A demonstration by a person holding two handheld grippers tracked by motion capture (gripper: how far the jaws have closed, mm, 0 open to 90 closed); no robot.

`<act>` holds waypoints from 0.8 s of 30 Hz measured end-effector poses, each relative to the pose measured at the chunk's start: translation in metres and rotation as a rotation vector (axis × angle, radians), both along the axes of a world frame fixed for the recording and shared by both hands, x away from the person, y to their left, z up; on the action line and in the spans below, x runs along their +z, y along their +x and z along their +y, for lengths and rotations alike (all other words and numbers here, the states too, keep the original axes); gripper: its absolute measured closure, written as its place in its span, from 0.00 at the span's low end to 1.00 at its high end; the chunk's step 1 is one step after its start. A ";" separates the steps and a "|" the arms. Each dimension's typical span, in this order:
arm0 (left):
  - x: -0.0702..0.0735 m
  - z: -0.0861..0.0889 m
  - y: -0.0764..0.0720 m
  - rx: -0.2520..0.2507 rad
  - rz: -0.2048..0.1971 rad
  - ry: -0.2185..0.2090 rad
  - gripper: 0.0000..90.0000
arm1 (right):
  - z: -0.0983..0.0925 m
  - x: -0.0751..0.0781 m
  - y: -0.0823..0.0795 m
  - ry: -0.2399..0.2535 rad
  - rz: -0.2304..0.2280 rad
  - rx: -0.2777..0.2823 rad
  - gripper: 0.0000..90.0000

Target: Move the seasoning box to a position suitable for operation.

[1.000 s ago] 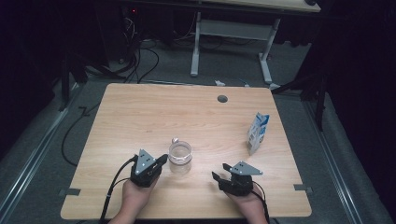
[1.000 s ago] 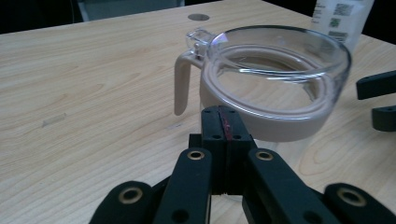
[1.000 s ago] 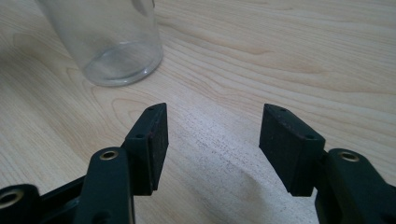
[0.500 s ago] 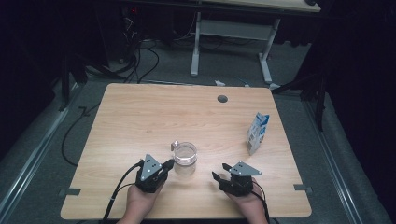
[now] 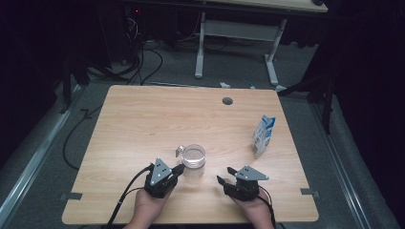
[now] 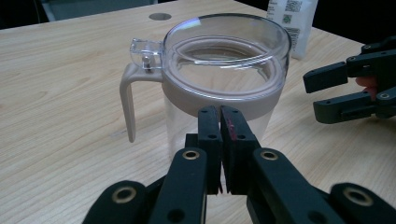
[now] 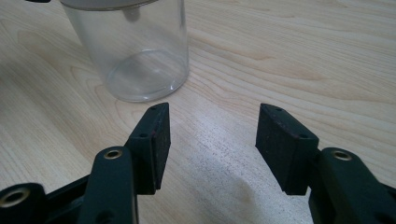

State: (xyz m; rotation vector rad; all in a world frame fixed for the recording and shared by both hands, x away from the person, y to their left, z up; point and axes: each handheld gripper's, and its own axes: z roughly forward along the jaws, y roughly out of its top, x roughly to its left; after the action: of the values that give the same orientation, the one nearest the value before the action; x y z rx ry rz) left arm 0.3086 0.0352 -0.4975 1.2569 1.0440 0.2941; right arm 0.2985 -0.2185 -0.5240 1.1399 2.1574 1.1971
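Clear plastic is catching the light in the high view: a lidded jug [image 5: 193, 160] is standing near the middle of the near half of the table [image 5: 143, 124], its handle pointing left and far. The left gripper [image 5: 175, 170] is sitting just at the jug's near side, held in the person's left hand [image 5: 148, 207]; the right gripper [image 5: 224, 175] is waiting a little to the right, apart from the jug. A milk carton [image 5: 263, 135] is standing well off toward the right edge.

Moving to the left gripper view, the jaws are pressing almost together, only a sliver between the pads, nothing caught in them, tips just short of the jug's [image 6: 219, 79] grey collar; whether they are touching it I cannot tell. The lid is sitting closed.

Over in the right gripper view, the right gripper [image 7: 210, 135] is standing roughly half open over bare wood, holding nothing, the jug's base [image 7: 140, 70] just beyond its left jaw.

So, judging by this, nothing is being gripped yet: the jug is unopened and unlifted, the carton untouched, and the real handling is all lying ahead.
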 end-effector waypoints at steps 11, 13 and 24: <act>-0.002 0.007 0.002 0.025 -0.021 0.069 0.80 | 0.000 -0.001 0.001 -0.008 0.001 -0.001 0.46; -0.002 0.011 0.005 0.030 0.002 0.078 0.77 | 0.001 -0.001 0.001 -0.010 0.001 -0.003 0.46; 0.003 0.027 0.014 0.036 0.030 0.069 0.67 | 0.002 -0.002 0.002 -0.027 -0.003 -0.018 0.42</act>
State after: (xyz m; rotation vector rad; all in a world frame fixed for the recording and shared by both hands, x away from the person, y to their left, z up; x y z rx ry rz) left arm 0.3225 0.0624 -0.4941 1.3088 1.0904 0.3423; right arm 0.3009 -0.2161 -0.5265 1.1427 2.1504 1.1576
